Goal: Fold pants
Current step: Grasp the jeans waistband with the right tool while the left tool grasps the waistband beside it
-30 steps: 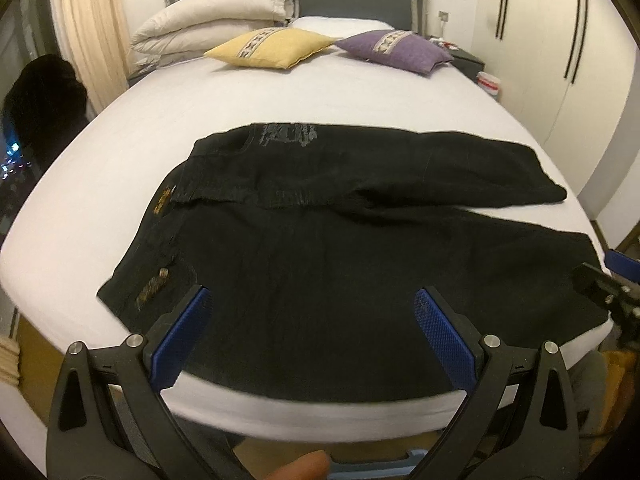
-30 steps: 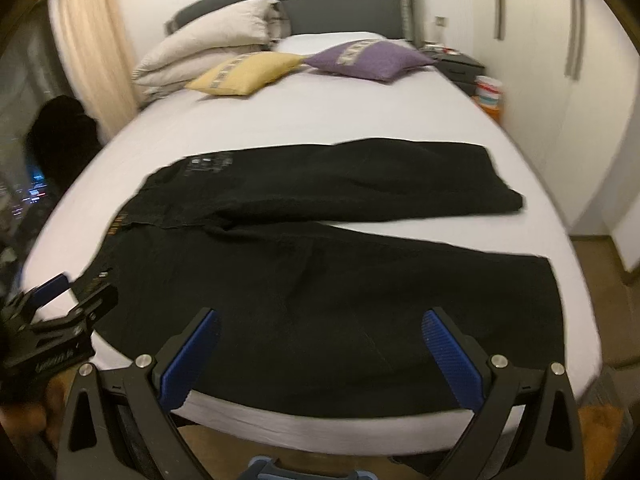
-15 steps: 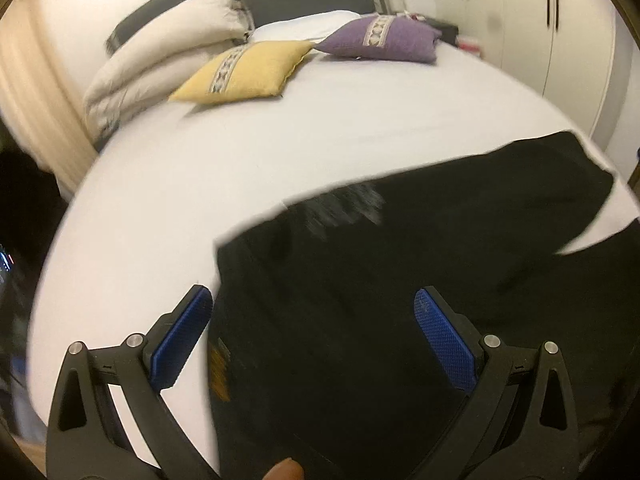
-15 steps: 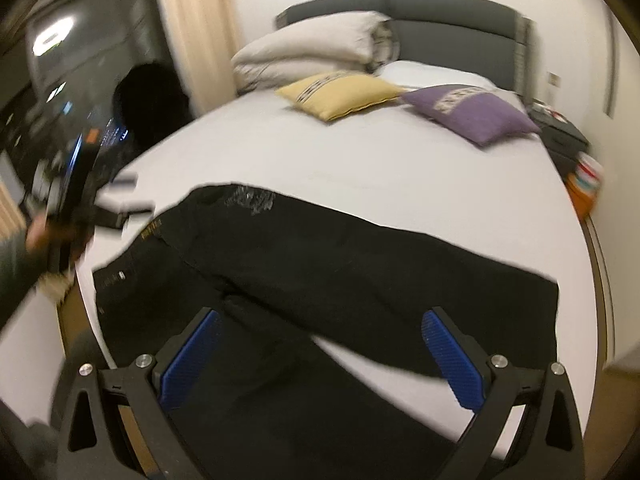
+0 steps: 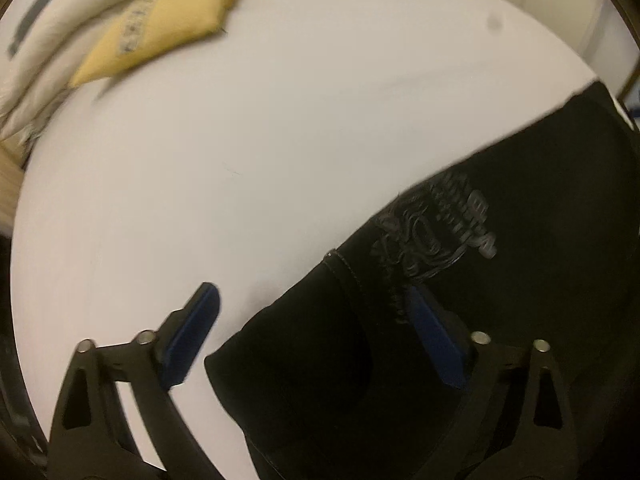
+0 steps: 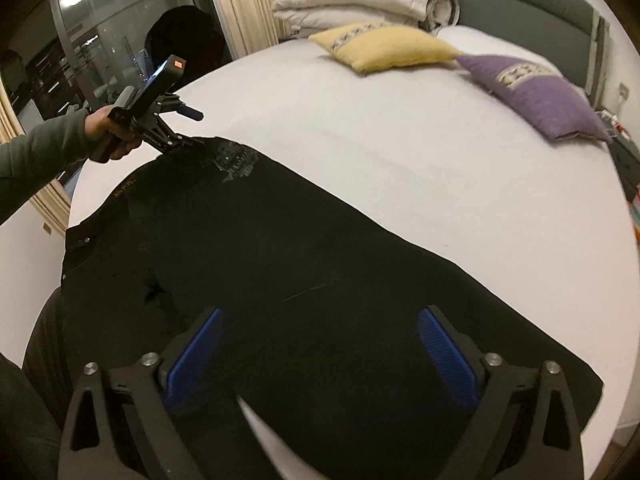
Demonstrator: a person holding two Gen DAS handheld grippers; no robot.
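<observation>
Black pants (image 6: 280, 264) lie spread flat on the white bed (image 6: 420, 152), waist at the left and legs running right. In the left wrist view my left gripper (image 5: 314, 320) hovers low over the far waist corner of the pants (image 5: 500, 300). Its jaws are closing, and the corner's edge lies between the blue pads without being pressed. The right wrist view shows that left gripper (image 6: 192, 128) in a hand with a grey-green sleeve at the waistband. My right gripper (image 6: 320, 356) stands open above a pant leg near its hem, nothing gripped.
A yellow pillow (image 6: 384, 46), a purple pillow (image 6: 536, 92) and a folded duvet (image 6: 360, 0) lie at the grey headboard. A dark window and a curtain (image 6: 240, 8) stand to the left. A nightstand (image 6: 624, 152) is at the right edge.
Both hands swung over the bed. The left gripper dropped close to the far waist corner and its jaws narrowed slightly. The right gripper moved lower over the pant leg.
</observation>
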